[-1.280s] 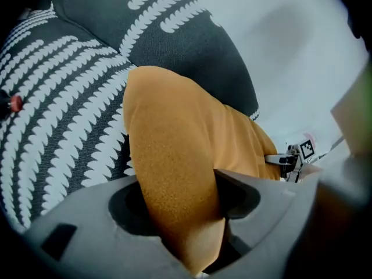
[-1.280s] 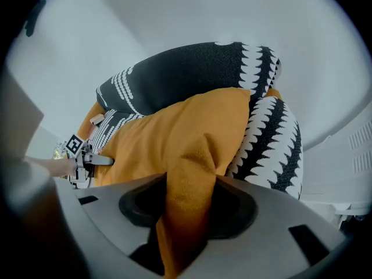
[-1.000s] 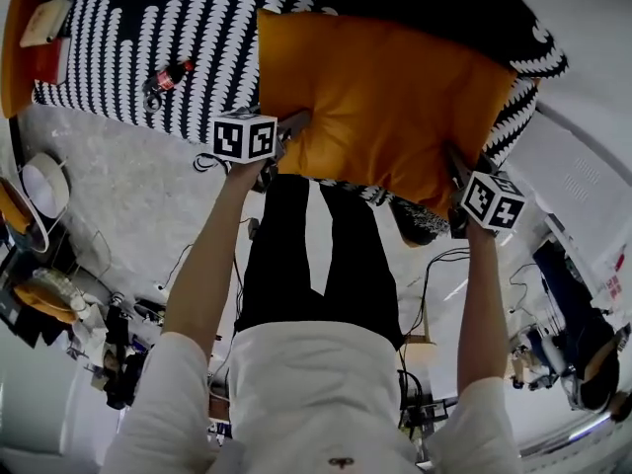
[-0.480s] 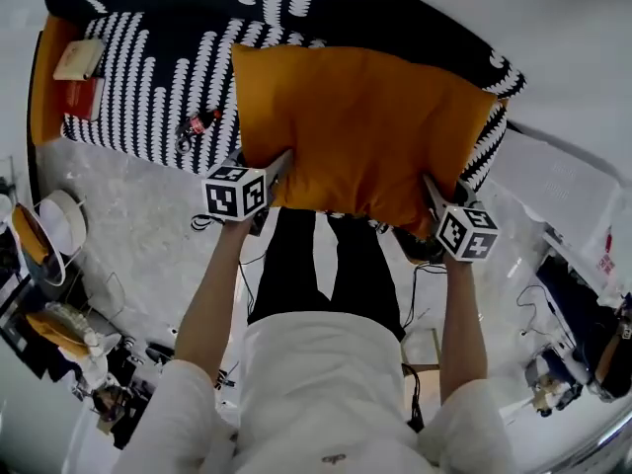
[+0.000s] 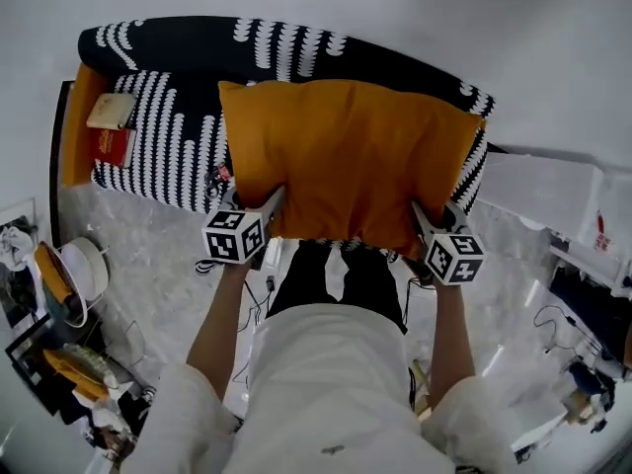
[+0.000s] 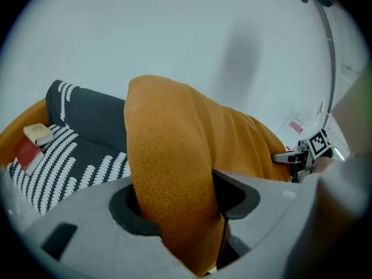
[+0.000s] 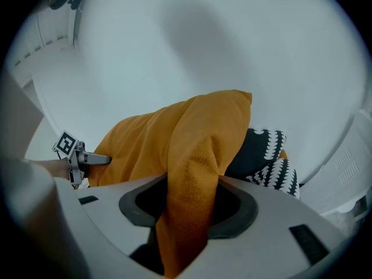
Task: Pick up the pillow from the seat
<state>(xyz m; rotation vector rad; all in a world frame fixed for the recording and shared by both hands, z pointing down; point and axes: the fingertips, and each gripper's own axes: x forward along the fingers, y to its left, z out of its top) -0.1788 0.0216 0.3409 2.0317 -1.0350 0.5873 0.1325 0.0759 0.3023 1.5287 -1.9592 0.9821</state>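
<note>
Jaws of left gripper (image 5: 278,199) clamped on orange pillow (image 5: 346,156) at its left edge, right gripper (image 5: 418,212) pinching the right edge, pillow held spread between them above black-and-white patterned sofa (image 5: 163,151).

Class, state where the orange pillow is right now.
In the head view the pillow is centre frame, held up before the sofa, its near corners pinched by the left gripper and right gripper.

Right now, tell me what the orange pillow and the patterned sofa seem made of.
The pillow: soft cloth over stuffing, matte, with a fine grainy nap; its pinched edges bunch into folds. The sofa: probably upholstery fabric, matte black with white marks. I cannot tell whether they are printed or woven.
</note>
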